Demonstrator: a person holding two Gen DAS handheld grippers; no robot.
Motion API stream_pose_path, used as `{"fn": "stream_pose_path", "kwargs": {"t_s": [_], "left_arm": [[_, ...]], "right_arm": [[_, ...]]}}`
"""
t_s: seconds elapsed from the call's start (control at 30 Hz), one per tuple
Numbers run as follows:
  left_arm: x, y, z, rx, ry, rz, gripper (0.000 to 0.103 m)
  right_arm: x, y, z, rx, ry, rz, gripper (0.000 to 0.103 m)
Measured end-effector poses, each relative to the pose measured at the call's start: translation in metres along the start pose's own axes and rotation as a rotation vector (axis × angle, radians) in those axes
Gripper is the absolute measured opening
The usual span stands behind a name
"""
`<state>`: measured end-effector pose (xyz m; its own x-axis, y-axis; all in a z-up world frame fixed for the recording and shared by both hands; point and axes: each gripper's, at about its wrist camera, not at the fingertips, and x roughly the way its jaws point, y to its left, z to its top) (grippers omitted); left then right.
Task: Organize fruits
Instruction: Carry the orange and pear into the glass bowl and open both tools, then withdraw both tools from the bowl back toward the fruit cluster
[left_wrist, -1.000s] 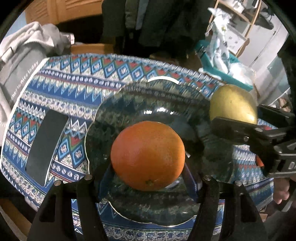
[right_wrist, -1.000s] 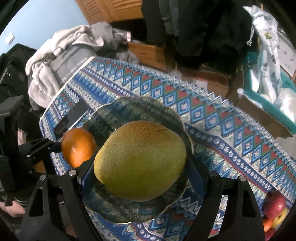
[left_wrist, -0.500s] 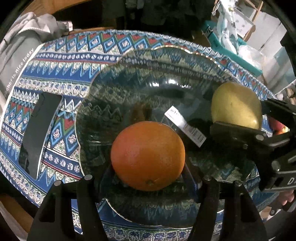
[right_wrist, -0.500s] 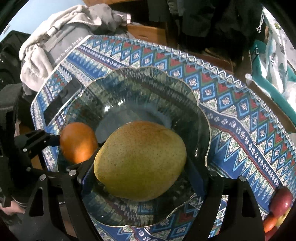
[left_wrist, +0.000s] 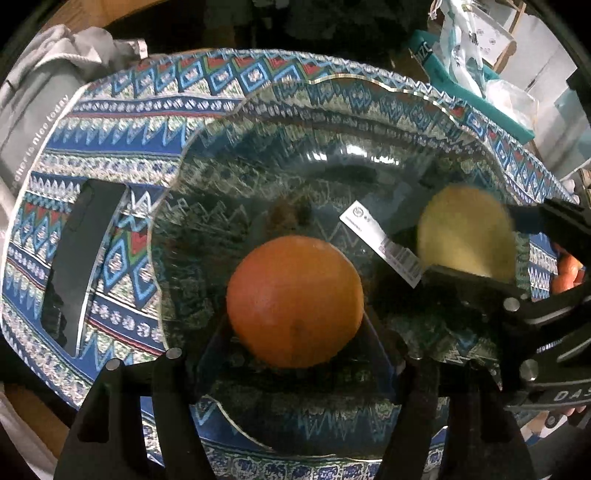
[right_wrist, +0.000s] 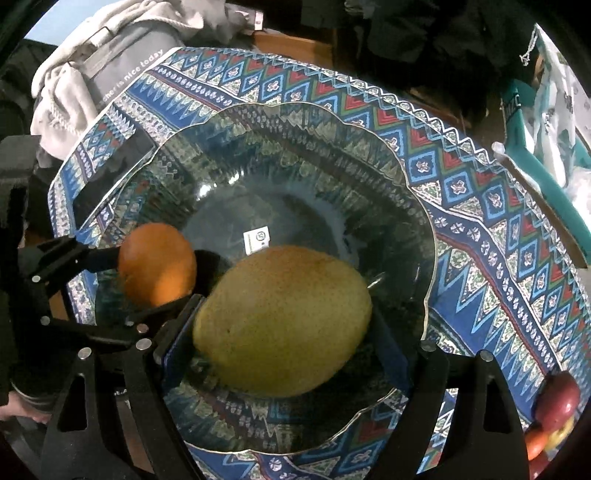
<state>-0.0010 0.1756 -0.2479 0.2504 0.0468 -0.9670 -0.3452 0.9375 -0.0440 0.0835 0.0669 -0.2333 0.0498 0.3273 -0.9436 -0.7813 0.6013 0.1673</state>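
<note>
Holding both fruits low inside the glass bowl (right_wrist: 417, 206) on the patterned tablecloth (right_wrist: 480, 206), fingers pointing steeply down.

Clamping the orange (left_wrist: 294, 302) in the left gripper (left_wrist: 295, 326) at a middling spread, pads pressed on its two flanks; hanging just above the near part of the bowl floor, short of the white label (left_wrist: 380, 243).

Letting go with the right gripper (right_wrist: 286, 317): spread wide, having just been opening, with the yellow-green pear (right_wrist: 282, 321) between the fingers. Showing a sliver of gap at the right pad and perhaps a touch at the left one. Reading as released or nearly so, judging by the pear's blur in the left view; not possible to tell whether resting on the glass yet.

Lying crosswise to the right fingers, long axis running from low left to high right, stem end hidden. Sitting just beside the orange, on its right, with the left gripper's outer finger close against the right gripper's frame.

Probably calls for lowering the orange straight down rather than toward the pear, then opening and lifting clear.
</note>
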Motion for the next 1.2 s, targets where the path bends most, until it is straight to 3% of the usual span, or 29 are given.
{"fn": "stream_pose_path", "kwargs": {"t_s": [0.13,0.4,0.73,1.2], "left_arm": [[-0.013,-0.002,0.002,-0.002,-0.027,-0.007,0.077],[-0.038,-0.003,0.005,-0.007,-0.052,-0.046,0.077],[-0.075,-0.021,0.013,0.006,-0.126,-0.090,0.079],[-0.119,-0.070,0.014,0.121,-0.209,-0.123,0.079]], "right_arm": [[-0.014,-0.005,0.004,0.036,-0.047,0.032,0.084],[-0.049,-0.012,0.005,0.079,-0.134,0.043,0.084],[-0.105,-0.019,0.001,0.087,-0.246,-0.014,0.084],[-0.168,-0.047,-0.034,0.139,-0.336,-0.065,0.084]]}}
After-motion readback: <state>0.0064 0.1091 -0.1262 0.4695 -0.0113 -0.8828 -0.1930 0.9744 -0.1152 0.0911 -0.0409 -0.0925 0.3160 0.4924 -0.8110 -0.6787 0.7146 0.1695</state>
